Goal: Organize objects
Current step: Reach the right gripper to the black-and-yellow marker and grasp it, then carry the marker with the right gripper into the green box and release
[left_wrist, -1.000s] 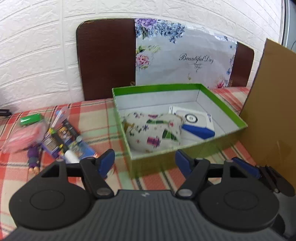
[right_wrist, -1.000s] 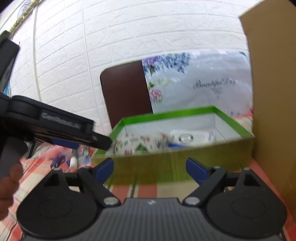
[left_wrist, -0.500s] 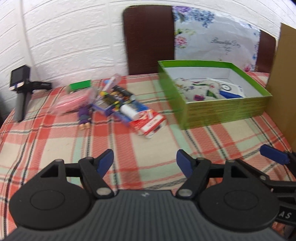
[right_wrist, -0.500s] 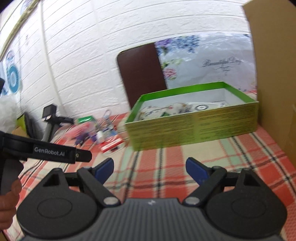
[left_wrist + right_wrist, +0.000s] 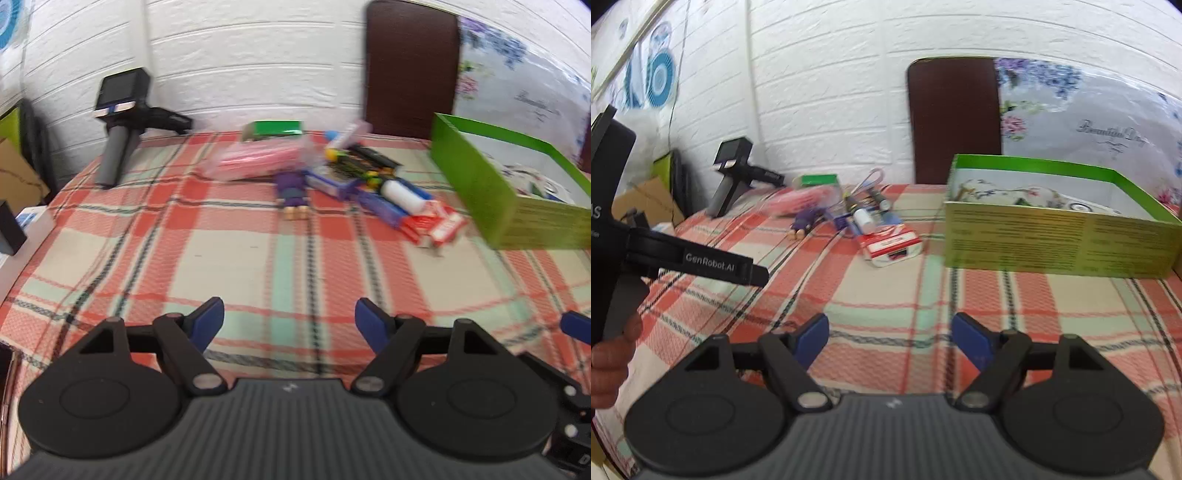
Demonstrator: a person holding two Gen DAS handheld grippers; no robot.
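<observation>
On the checked tablecloth point(image 5: 221, 258), far side: a loose pile of small things.
Pile: purple figure point(image 5: 292, 192), pink packet point(image 5: 258, 162), red-and-white carton point(image 5: 892, 249), white roll point(image 5: 400, 194), all near one another.
Green box point(image 5: 1060, 236): right of the pile, a patterned pouch point(image 5: 1004, 194) inside.
Left gripper point(image 5: 289, 319): jaws apart, just been opening, nothing between.
Right gripper point(image 5: 890, 334): jaws apart, just been closing, nothing between.
Black handheld device point(image 5: 120, 122): far left, by the wall.

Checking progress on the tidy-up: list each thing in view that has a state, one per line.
green box: lid off, partly filled
floral pouch: lying in the box
red-and-white pack: lying on the cloth, outside the box
purple figure: lying flat
left gripper: open, empty
right gripper: open, empty, jaws just closing
</observation>
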